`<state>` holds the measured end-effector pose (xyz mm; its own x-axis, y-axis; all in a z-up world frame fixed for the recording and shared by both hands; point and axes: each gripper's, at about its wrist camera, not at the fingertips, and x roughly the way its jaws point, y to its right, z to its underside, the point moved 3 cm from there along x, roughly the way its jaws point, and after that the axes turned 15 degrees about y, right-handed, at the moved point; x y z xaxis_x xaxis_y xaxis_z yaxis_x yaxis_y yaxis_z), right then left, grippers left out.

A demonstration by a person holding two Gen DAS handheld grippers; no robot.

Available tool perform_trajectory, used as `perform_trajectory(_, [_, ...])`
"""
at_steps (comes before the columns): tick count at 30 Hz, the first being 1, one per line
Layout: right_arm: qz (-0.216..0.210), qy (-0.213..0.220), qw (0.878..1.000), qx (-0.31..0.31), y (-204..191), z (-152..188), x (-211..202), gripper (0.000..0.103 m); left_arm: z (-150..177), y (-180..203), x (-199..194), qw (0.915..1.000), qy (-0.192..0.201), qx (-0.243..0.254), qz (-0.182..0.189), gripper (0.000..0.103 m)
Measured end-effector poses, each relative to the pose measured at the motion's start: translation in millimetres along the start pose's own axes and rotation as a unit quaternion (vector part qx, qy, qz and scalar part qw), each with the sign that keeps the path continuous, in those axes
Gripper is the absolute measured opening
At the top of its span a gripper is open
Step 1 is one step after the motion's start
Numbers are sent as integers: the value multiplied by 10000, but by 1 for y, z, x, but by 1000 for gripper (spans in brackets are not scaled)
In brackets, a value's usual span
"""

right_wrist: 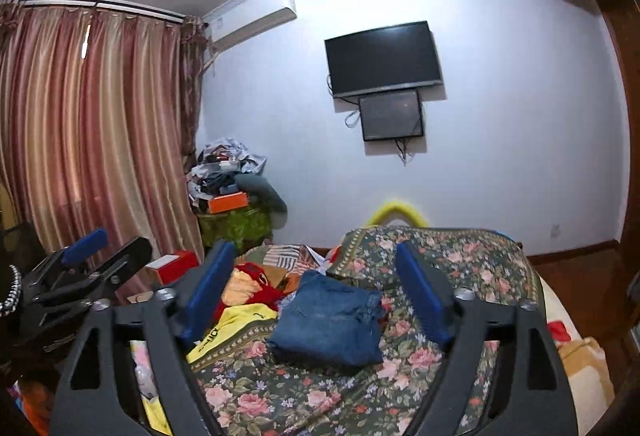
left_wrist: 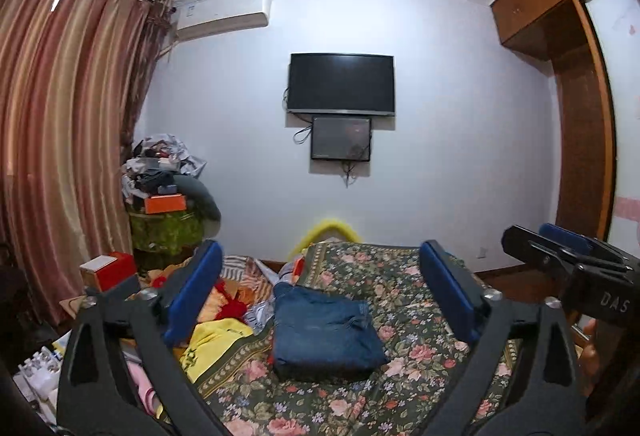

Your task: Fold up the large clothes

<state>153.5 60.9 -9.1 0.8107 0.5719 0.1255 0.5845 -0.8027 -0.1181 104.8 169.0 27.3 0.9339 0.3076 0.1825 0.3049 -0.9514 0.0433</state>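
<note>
I'm working in a home bedroom: floral bedspread (left_wrist: 420, 316) underneath, wall television (left_wrist: 341, 84) at twelve o'clock, curtains (left_wrist: 60, 136) at nine, wooden wardrobe (left_wrist: 576, 96) at three.

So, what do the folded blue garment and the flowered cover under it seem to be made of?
The folded blue garment looks like denim: faded matte blue, with stitched seams showing. The flowered cover looks like printed woven fabric, matte, draping in soft folds; whether it is cotton or a blend cannot be told.
</note>
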Motion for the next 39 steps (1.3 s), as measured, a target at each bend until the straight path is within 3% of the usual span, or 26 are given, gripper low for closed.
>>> perform_trajectory(1, [19,-24,10000,-2,1,0,0,89,1,-1,-2,10000,7,-15,-15,102])
perform_trajectory(3, [116,-32,9999,-35,2,-1,-1,103,3,-1,-4,10000,-30,-62,-4,102])
perform_trajectory(16, [189,0,9997,-125,3,-7,-11,103,12,-2,-12,9997,-147,-104,-143,102])
perform_trajectory(39, [303,-157,9993,-127,4,0,-15,103,21,-3,-7,9994,-351,-70,-14,102])
